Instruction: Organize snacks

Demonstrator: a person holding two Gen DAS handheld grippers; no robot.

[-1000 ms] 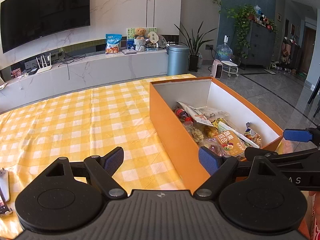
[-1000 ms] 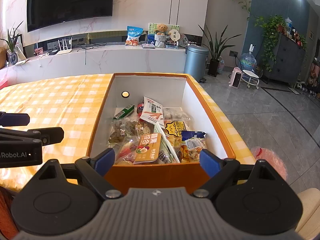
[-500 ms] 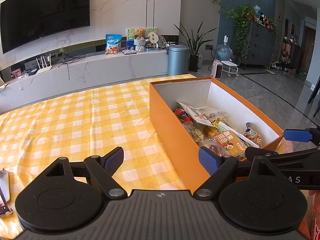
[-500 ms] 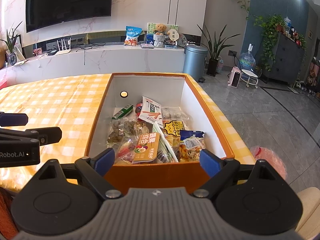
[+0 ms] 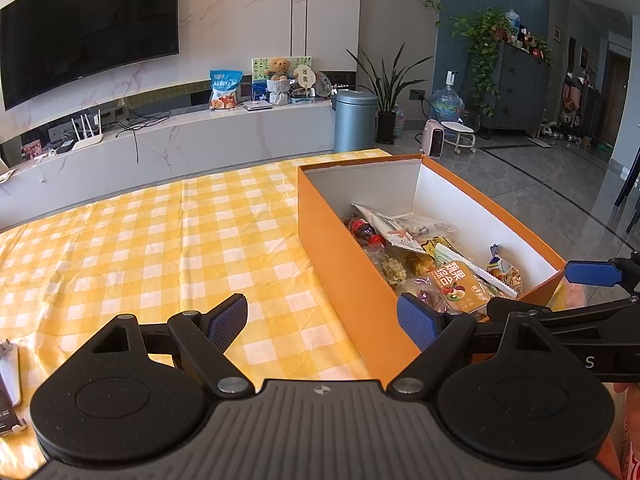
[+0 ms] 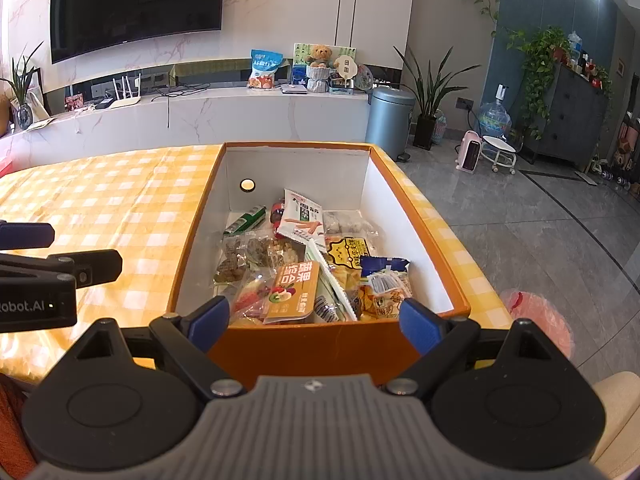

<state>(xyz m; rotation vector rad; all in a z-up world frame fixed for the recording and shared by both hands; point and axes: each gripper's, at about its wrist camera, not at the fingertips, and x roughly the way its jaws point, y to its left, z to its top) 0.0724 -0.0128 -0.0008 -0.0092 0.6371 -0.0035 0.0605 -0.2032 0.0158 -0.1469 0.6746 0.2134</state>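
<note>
Right claw (image 6: 314, 322) wide and empty at near end of open orange cardboard box (image 6: 320, 350); left claw (image 5: 322, 320) likewise wide over yellow checked desk (image 5: 160, 248). Unchanged since a second ago. Snack packets (image 6: 304, 272) all boxed; sorting looks finished.

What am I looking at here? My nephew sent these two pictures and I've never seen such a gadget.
A person holds a two-finger gripper in each hand, and a wide-angle camera on each looks along its fingers. One picture comes from the left gripper, the other from the right gripper. Both stand open and hold nothing. Ahead, on a yellow checked tablecloth, stands an open orange box full of snack packets, among them an orange packet and a blue-topped one. The right gripper faces the box's near end; the left is beside its long side.
</note>
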